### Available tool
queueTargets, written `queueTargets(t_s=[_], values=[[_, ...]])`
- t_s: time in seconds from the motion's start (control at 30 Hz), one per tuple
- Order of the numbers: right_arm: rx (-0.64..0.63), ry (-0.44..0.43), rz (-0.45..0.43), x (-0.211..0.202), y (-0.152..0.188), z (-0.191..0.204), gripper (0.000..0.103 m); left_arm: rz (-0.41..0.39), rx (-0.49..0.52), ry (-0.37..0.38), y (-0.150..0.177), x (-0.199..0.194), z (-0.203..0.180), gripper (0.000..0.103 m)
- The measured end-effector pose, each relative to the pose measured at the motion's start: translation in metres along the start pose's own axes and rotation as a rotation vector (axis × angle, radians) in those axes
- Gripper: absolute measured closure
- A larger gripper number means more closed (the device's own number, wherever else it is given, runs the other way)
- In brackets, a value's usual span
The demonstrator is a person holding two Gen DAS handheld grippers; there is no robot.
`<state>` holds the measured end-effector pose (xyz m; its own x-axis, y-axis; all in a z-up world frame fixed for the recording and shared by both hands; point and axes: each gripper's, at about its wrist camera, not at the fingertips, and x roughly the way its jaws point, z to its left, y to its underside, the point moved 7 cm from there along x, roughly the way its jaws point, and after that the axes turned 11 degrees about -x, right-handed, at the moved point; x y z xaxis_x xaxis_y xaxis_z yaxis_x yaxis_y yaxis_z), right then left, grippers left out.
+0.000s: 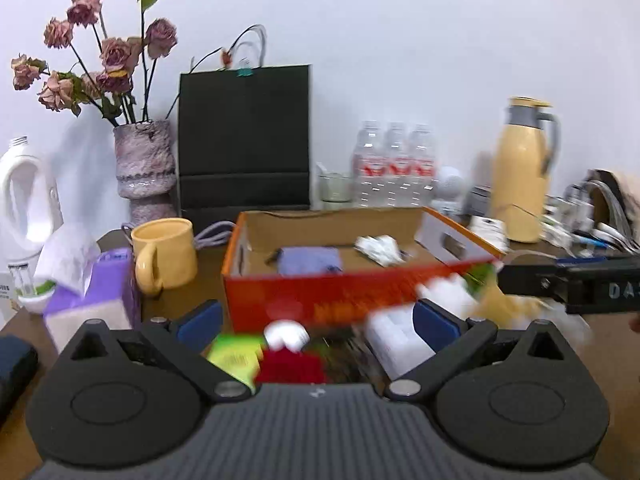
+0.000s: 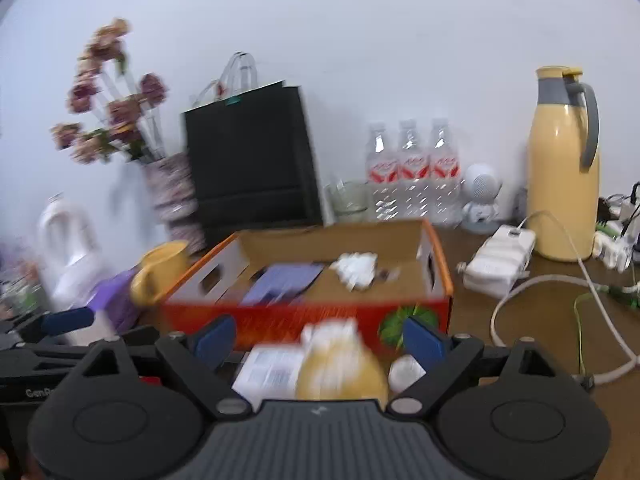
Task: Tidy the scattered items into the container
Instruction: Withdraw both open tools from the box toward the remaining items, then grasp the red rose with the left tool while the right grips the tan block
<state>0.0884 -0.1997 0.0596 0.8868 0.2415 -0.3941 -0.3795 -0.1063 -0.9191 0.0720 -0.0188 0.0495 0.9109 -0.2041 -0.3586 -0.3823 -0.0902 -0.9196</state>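
An orange cardboard box (image 1: 320,296) stands open on the brown table; it also shows in the right wrist view (image 2: 280,320). Inside lie a purple pouch (image 1: 310,261) and a white crumpled packet (image 1: 378,249). My left gripper (image 1: 318,326) is open, with a white cap (image 1: 286,334), a red item (image 1: 290,368), a green packet (image 1: 232,356) and a white plastic piece (image 1: 396,340) blurred between and below its fingers. My right gripper (image 2: 320,338) is open over a blurred yellow round item (image 2: 340,372) and a white labelled packet (image 2: 268,372). The right gripper's finger (image 1: 568,280) reaches in from the right in the left wrist view.
A yellow mug (image 1: 166,254), purple tissue pack (image 1: 100,296), vase of dried roses (image 1: 146,168), black paper bag (image 1: 244,140), three water bottles (image 1: 394,164) and a yellow thermos (image 2: 564,168) surround the box. A white power strip (image 2: 500,260) and cables (image 2: 560,300) lie to the right.
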Motion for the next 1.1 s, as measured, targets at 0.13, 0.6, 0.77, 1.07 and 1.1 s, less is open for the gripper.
queueTargets(t_s=[0.13, 0.6, 0.77, 1.07, 1.1], values=[[-0.098, 0.021, -0.035, -0.039, 0.031, 0.004, 0.007, 0.040, 0.068, -0.009, 0.033, -0.028, -0.006, 0.000], [-0.166, -0.111, 0.132, -0.039, 0.084, 0.029, 0.040, 0.123, 0.048, -0.090, 0.051, -0.004, 0.022, 0.000], [-0.278, -0.119, 0.200, -0.014, 0.088, 0.048, 0.052, 0.131, 0.051, -0.069, 0.040, 0.031, 0.026, 0.000], [-0.271, -0.098, 0.235, -0.005, 0.087, 0.048, 0.057, 0.193, 0.021, -0.014, 0.039, 0.065, 0.028, 0.048], [-0.275, -0.097, 0.237, -0.004, 0.087, 0.048, 0.057, 0.196, 0.020, -0.008, 0.039, 0.065, 0.028, 0.054]])
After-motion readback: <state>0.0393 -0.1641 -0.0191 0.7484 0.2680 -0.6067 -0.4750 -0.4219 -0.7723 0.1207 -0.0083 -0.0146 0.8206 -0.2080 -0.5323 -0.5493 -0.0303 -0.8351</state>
